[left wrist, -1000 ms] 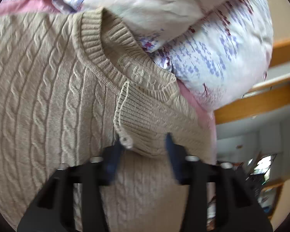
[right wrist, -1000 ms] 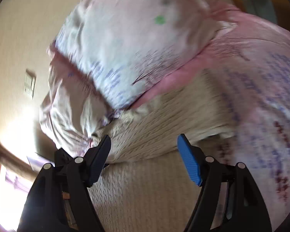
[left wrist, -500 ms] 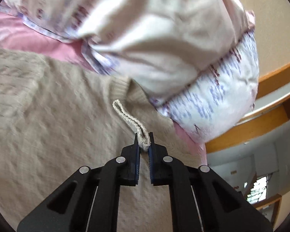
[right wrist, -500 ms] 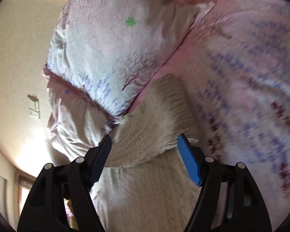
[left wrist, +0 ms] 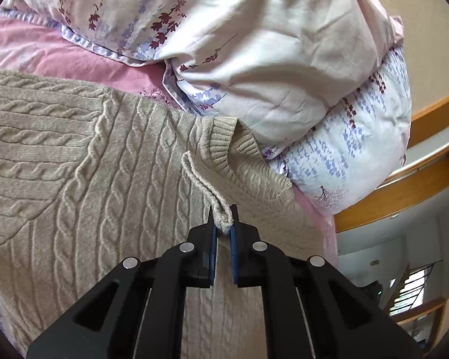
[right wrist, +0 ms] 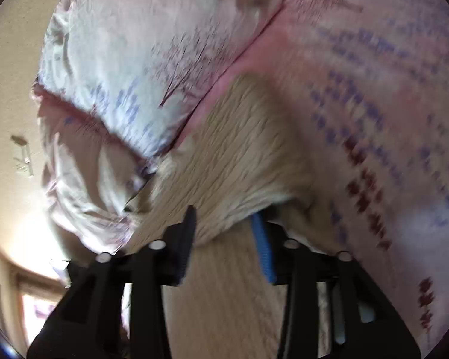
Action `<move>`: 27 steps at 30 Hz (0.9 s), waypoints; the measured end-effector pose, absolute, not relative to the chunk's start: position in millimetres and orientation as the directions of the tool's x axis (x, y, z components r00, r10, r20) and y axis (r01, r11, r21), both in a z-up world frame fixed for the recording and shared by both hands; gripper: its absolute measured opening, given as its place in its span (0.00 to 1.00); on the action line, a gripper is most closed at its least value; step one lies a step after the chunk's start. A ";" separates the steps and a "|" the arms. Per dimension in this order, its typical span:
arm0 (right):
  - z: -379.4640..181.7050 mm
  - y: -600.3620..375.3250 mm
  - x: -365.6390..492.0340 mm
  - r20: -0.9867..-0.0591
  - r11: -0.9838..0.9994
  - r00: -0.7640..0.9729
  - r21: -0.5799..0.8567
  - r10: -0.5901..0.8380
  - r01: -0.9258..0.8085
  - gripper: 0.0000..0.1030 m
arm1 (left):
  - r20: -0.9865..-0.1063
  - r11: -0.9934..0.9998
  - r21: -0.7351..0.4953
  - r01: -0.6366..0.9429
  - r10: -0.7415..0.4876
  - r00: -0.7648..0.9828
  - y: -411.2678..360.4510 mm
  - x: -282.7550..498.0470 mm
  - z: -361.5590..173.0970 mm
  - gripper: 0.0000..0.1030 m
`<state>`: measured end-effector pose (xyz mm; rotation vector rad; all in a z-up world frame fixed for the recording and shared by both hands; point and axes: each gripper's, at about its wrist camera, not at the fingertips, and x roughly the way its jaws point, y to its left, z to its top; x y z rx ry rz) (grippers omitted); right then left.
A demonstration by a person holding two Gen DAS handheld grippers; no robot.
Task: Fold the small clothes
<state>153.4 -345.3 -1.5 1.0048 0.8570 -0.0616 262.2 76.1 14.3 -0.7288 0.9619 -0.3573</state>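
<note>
A beige cable-knit sweater [left wrist: 104,179] lies on the pink bed sheet [left wrist: 60,59]. My left gripper [left wrist: 223,209] is shut on a ribbed edge of the sweater [left wrist: 206,188], which it holds lifted as a thin strip just below the neckline. The right wrist view is blurred. There, a folded part of the sweater [right wrist: 239,155] bulges between the fingers of my right gripper [right wrist: 224,221]. Its jaws are closing around that fold with a gap still between them, and I cannot see the pads pressing the knit.
Floral pillows [left wrist: 254,59] are piled at the head of the bed, right behind the sweater, and show again as a pillow [right wrist: 119,59] in the right wrist view. A wooden bed frame [left wrist: 404,188] runs along the right. The patterned sheet [right wrist: 389,119] stretches away on the right.
My left gripper closed on the sweater's ribbed edge and lifted it back. My right gripper sank toward the sweater and its jaws narrowed around a fold.
</note>
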 end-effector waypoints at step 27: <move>21.0 -270.0 200.4 -0.850 0.930 0.523 0.243 0.067 0.277 0.60 | -0.683 0.813 -0.581 -0.017 -0.477 0.553 145.3 212.9 31.8 0.40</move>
